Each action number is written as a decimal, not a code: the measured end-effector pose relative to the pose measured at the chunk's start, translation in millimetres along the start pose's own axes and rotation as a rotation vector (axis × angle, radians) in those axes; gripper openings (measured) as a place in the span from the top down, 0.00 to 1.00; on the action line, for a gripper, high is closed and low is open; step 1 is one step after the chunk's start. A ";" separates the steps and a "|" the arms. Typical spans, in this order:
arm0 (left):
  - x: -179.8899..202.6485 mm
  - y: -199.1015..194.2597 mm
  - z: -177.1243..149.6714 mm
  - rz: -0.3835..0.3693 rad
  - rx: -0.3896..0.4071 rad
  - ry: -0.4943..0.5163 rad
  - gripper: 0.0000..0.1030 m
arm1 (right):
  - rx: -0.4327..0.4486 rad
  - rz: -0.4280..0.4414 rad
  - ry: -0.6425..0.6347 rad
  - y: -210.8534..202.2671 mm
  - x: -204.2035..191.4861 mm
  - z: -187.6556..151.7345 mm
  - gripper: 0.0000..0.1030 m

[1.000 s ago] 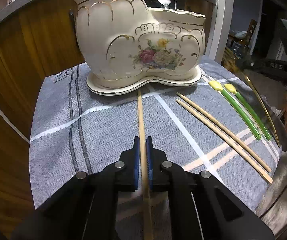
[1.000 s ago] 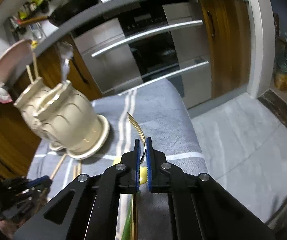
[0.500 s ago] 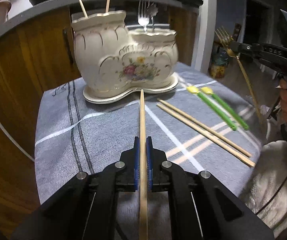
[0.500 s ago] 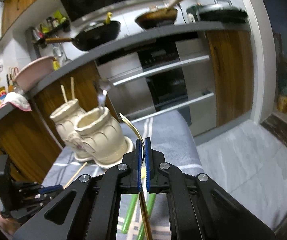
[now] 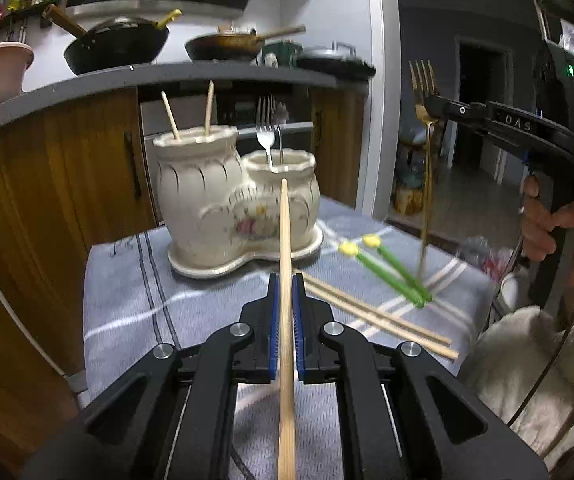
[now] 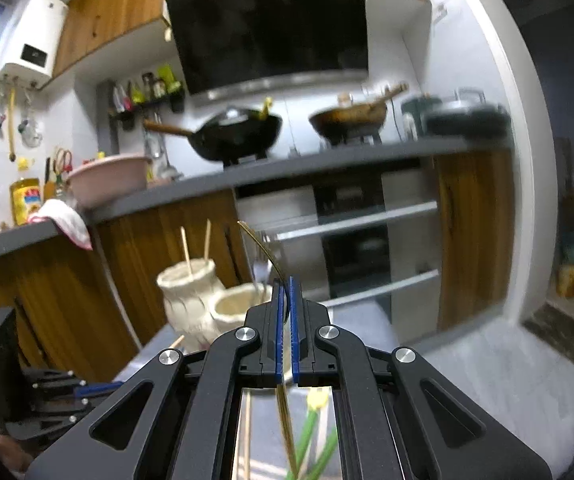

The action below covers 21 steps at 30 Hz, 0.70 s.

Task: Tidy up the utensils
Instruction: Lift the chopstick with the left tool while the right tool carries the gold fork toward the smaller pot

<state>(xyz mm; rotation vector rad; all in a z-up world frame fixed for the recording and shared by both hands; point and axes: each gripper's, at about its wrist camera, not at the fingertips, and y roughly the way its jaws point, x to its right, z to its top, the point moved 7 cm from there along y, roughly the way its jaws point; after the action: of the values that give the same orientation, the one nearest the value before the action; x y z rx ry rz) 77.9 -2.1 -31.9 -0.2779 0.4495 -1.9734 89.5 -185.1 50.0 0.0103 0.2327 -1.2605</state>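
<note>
The left tool (image 5: 285,280) is closed on a wooden chopstick (image 5: 285,264). The stick runs straight forward between the blue pads, and its tip points at the ceramic utensil holder (image 5: 223,200) ahead of this tool. The holder has two joined pots on one base and stands on the bench (image 5: 127,304), which is covered with a grey striped cloth. The taller pot, ahead and to the left of the left tool, holds two chopsticks (image 5: 209,110) standing upright. The lower pot, straight ahead, holds a silver fork (image 5: 266,132) with its prongs up and one more metal handle beside it.

To the right of the left tool, two more wooden chopsticks (image 5: 375,316) lie side by side on the cloth. Beyond them lie two green utensils with yellow ends (image 5: 391,268), also side by side.

The right tool (image 6: 285,284) is closed on a golden fork (image 5: 427,128). In the left wrist view this tool is up at the right, above the bench, and the fork hangs almost upright with its prongs on top; its lower end is blurred above the green utensils. A hand (image 5: 547,224) grips the handle of this tool. In the right wrist view the golden fork curves up out of the pads, and the holder is ahead and to the left of the tool, lower down.
</note>
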 end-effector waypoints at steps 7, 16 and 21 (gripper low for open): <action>-16.3 -21.4 35.1 0.004 0.154 -0.059 0.94 | 0.062 0.041 -0.020 13.7 -22.9 33.3 0.97; -47.9 -19.3 104.6 0.026 0.304 -0.101 0.94 | 0.138 0.105 0.020 39.3 -37.3 69.7 0.97; -66.4 -1.1 140.3 0.004 0.353 -0.142 0.94 | 0.198 0.117 0.051 50.6 -33.9 91.8 0.97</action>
<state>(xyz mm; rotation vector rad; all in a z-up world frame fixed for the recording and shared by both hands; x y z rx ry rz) 159.7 31.9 95.5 -0.1897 0.0077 -1.9729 143.1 -150.0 139.7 0.2236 0.1482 -1.1632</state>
